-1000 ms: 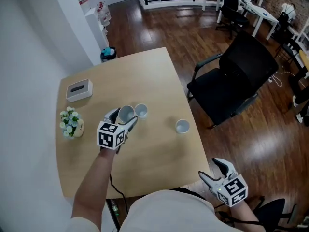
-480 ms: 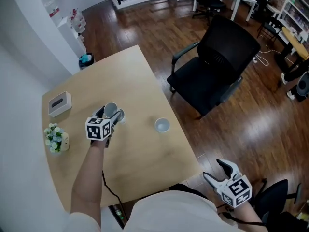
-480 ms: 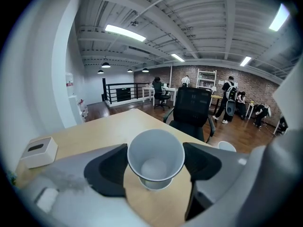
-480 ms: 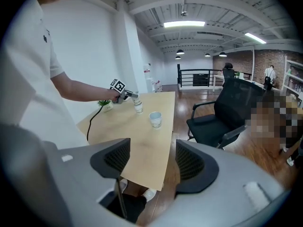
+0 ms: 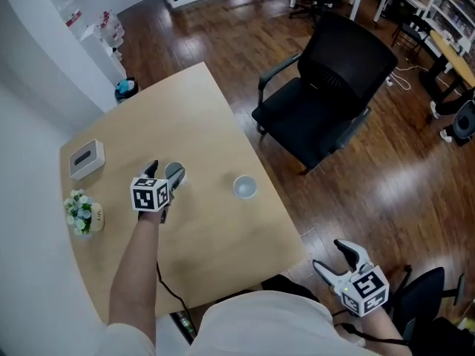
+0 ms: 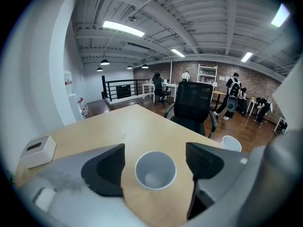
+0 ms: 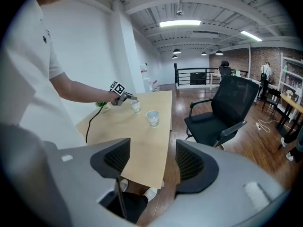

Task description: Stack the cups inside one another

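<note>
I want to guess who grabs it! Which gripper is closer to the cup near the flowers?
Left. The left gripper, jaws just opened, straddles that cup without touching; the right gripper hangs beyond the near edge of the table.

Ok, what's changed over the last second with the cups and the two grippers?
The left gripper lowered its cup into the one beside it; only one rim shows there now, so they look nested. Its jaws have just been opening and stand clear of the cup. The lone cup and the open, empty right gripper look unchanged.
</note>
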Demonstrator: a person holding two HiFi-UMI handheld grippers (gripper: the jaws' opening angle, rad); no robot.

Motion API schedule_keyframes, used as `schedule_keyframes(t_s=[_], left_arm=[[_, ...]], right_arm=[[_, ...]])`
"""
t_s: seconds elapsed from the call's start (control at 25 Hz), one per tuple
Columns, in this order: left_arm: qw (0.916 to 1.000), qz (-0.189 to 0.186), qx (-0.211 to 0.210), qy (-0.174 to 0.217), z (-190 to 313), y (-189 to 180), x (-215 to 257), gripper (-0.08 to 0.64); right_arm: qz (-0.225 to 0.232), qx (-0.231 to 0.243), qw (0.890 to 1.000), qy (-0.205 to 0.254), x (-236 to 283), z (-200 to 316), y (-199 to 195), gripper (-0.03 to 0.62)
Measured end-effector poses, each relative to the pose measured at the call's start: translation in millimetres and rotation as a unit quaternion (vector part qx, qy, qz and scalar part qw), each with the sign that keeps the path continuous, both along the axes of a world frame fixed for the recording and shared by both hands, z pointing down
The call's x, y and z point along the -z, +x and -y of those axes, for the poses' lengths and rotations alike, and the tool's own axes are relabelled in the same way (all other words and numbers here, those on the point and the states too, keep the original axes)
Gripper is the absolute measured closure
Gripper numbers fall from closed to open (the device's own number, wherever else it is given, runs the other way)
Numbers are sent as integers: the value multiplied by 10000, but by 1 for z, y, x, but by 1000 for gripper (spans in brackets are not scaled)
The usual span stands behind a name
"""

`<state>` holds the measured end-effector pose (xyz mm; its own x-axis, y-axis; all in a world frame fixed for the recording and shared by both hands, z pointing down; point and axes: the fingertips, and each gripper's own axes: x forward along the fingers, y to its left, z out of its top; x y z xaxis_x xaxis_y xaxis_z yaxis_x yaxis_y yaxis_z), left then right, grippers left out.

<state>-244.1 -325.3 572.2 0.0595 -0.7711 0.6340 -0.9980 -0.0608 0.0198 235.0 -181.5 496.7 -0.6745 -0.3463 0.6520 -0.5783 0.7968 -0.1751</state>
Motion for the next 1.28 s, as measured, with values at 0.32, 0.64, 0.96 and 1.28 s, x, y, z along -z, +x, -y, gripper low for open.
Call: schedule_keyframes(t_s=[0.32,0.64,0.96,1.28], left_arm=[[9994,-8,-148,320,-24,4,40,135],[9977,-52,-327,595,-72,7,79,137],[9901,-178,-1186,728,-102,61,88,133],[9746,-418,-2121,580,-68,172,47,107]], right_arm=[[172,102,9997,102,6,-13,-26,288],[254,282,9991,209,13,-45,-62,288],[313,226,9990,228,16,-78,-82,288],[65,-441,9988,225,19,-87,-33,288]])
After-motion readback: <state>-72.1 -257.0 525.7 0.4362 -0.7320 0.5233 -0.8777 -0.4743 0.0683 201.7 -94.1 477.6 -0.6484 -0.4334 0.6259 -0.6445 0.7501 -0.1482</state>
